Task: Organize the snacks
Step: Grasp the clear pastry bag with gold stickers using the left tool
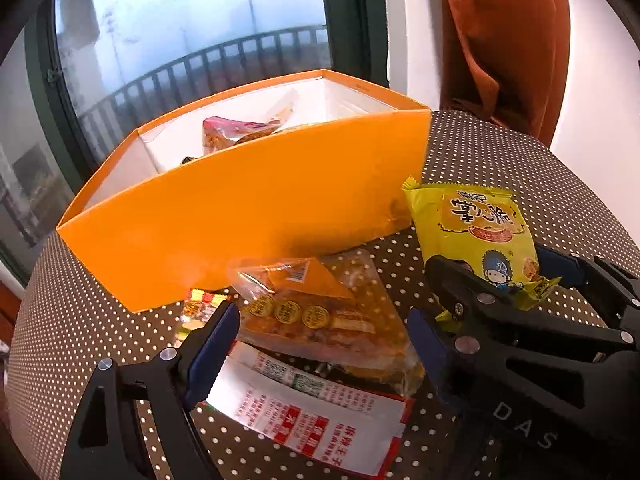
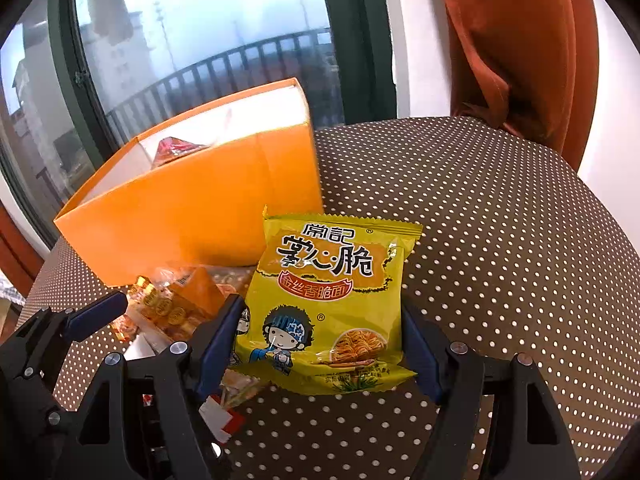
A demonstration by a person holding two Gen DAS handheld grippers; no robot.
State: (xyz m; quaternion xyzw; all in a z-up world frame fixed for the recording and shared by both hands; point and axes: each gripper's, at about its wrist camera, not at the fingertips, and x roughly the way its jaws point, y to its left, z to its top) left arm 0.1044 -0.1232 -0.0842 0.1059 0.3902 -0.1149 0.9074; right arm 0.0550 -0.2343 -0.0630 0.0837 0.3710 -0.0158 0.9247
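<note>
1. While the right gripper (image 2: 322,344) holds the yellow noodle bag (image 2: 326,308) tight between its two blue pads, the bag stands up off the dotted table (image 2: 500,240).
2. The left gripper (image 1: 324,356) has its jaws wide apart, one on each side of the clear sandwich pack (image 1: 328,312). I cannot tell if the pads touch it.
3. The sandwich pack lies on top of a red and white packet (image 1: 316,420).
4. The orange box (image 1: 240,216) sits just behind them, near the window (image 1: 192,20). It has snacks in it, like a pink bag (image 1: 228,130).
</note>
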